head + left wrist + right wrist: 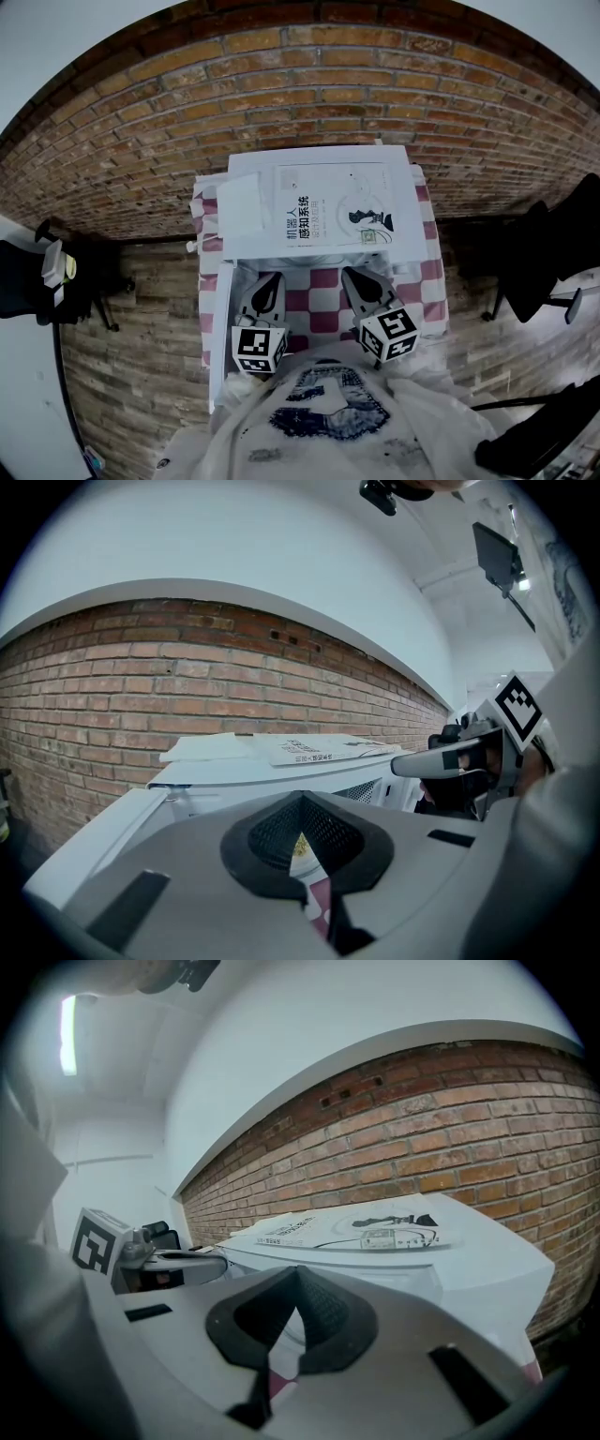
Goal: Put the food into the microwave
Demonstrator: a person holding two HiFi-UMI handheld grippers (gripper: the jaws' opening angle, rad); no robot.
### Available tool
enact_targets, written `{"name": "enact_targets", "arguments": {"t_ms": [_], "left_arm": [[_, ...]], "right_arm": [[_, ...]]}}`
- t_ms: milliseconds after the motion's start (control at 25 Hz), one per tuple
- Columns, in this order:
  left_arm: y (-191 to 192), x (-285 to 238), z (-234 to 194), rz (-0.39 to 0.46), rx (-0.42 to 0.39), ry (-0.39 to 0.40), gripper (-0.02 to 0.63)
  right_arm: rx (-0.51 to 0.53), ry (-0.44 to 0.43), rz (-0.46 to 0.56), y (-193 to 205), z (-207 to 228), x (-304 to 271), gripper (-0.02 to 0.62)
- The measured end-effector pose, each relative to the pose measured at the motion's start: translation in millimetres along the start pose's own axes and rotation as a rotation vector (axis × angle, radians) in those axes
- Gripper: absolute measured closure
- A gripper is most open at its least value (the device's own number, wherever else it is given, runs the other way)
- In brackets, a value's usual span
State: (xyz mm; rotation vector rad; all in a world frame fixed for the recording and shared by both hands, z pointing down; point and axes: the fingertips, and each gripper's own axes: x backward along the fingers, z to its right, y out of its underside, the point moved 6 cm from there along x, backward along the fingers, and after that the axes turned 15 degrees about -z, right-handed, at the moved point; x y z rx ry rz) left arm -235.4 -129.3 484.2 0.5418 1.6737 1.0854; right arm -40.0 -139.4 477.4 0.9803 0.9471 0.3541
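The step in hand looks like the tail of the placing, not its start. The microwave (405,211) stands on the checked surface (323,305) against the brick wall, with a book (333,206) lying on its top. Its door (217,328) is swung wide open toward the person's left. The left gripper (271,281) and right gripper (356,279) hover side by side just before the oven's mouth, close to the person's body. Each has its jaws together and nothing between them. No food lies on the bare cloth between or beside them. The only sign of it is a yellowish scrap (299,847) over a pale rim, glimpsed through the slit of the left gripper's jaws in the left gripper view. That lies in line with the oven's opening, so the food is probably already inside, though so narrow a glimpse cannot settle it. If so, the next move calls for one gripper, most handily the left, to reach the outer edge of the door. It would push the door round until it latches, with the other gripper kept clear of its swing.
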Motion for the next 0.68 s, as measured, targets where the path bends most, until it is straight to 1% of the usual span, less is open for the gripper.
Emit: {"name": "enact_targets", "arguments": {"t_ms": [440, 680], "left_arm": [[-5.4, 0.2, 1.0, 0.006, 0.003, -0.006, 0.598], [0.0, -2.2, 0.4, 0.013, -0.009, -0.007, 0.598]], "right_arm": [[0.009, -0.003, 0.000, 0.1, 0.9, -1.2, 0.581], [0.010, -0.006, 0.001, -0.6, 2.0, -0.3, 0.581]]}}
